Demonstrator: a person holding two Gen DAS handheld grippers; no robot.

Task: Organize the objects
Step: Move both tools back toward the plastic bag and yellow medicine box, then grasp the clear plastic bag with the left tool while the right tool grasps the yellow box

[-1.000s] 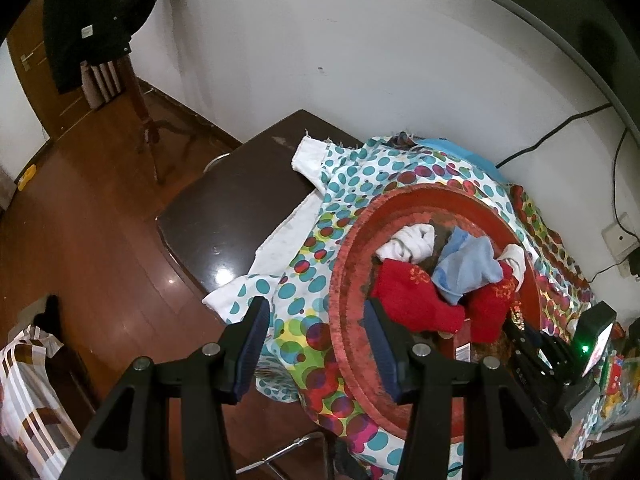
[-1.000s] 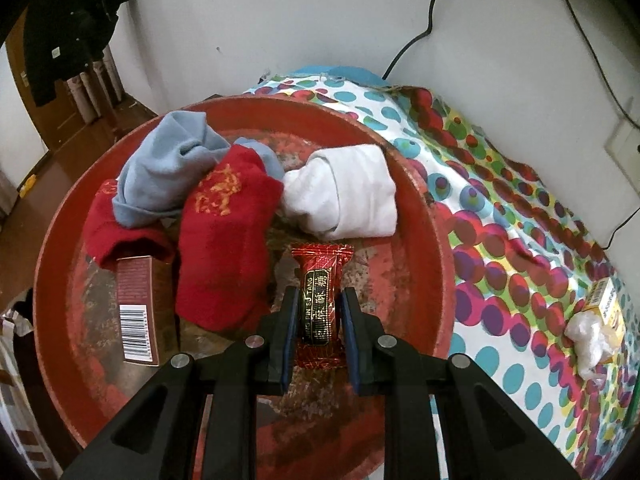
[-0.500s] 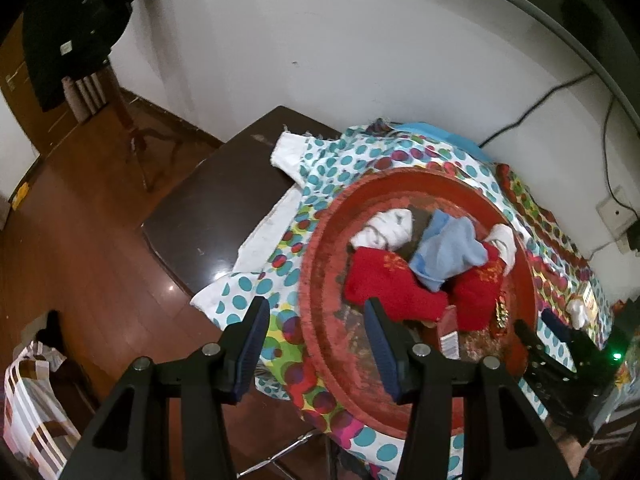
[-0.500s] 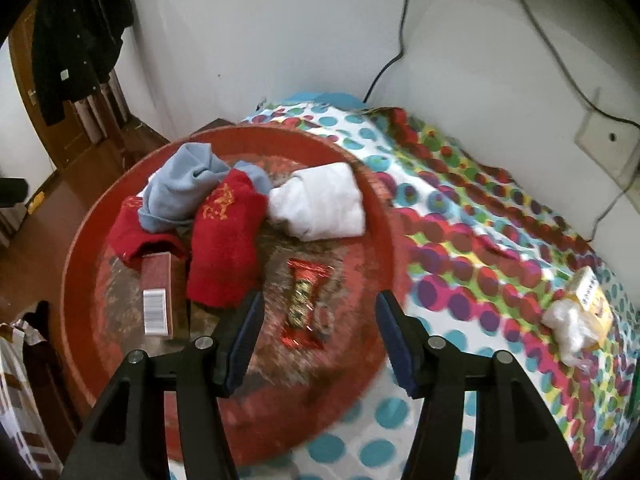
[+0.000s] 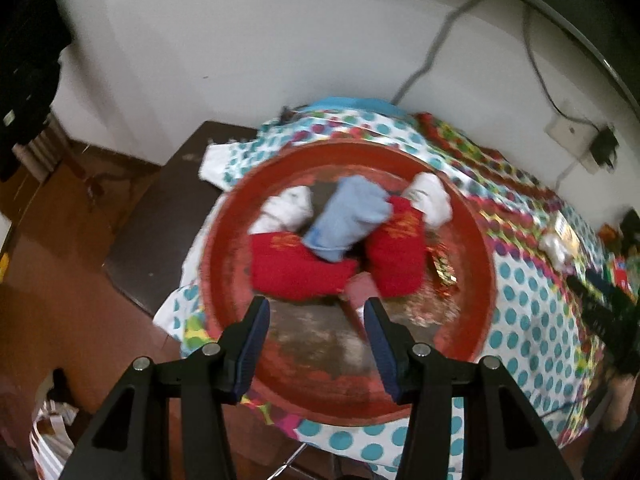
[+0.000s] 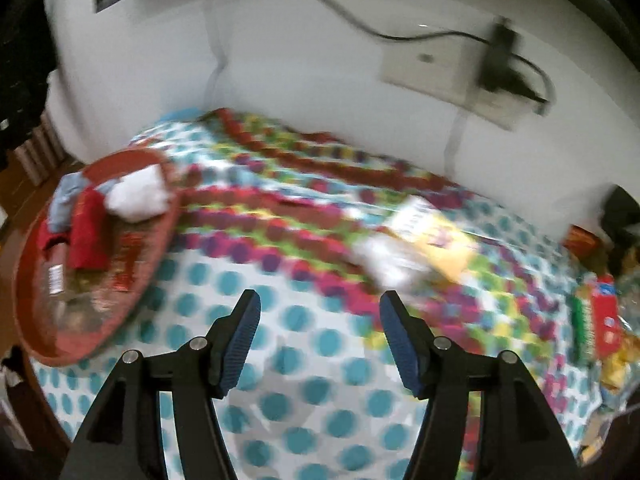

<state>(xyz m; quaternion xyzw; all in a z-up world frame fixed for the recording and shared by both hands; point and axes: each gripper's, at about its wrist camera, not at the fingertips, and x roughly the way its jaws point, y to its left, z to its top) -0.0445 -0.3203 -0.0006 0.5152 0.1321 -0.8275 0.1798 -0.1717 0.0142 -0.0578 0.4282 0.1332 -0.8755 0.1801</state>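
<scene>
Hovering over the dotted cloth (image 6: 304,360), the right tongs (image 6: 320,334) have let go of the red candy bar (image 6: 127,264) they were pinching a second ago; their jaws are opening now with nothing between them. The bar lies flat in the red tray (image 6: 152,248), beside the red sock (image 6: 90,236) and the small box with a barcode (image 6: 56,276). So that piece is delivered, I reckon, and the right hand has already swung away from the tray toward the loose things farther along the table.

Just beyond the open jaws sit a crumpled white wrapper (image 6: 390,258) and a yellow-and-white box (image 6: 432,228), touching each other. My guess is one of them is next. Farther right, near the table edge, a blurred heap of red, green and yellow packets (image 6: 596,320) waits too.

The left tongs (image 5: 316,328) stand apart as before, empty, and have slid in over the near part of the tray (image 5: 486,280). Past them lie two red socks (image 5: 296,264), a blue one (image 5: 348,216) on top, and white ones (image 5: 288,212) behind. The candy bar (image 5: 442,264) shows at the tray's right side.

Behind everything is the white wall (image 6: 320,60) with its socket and cable.
</scene>
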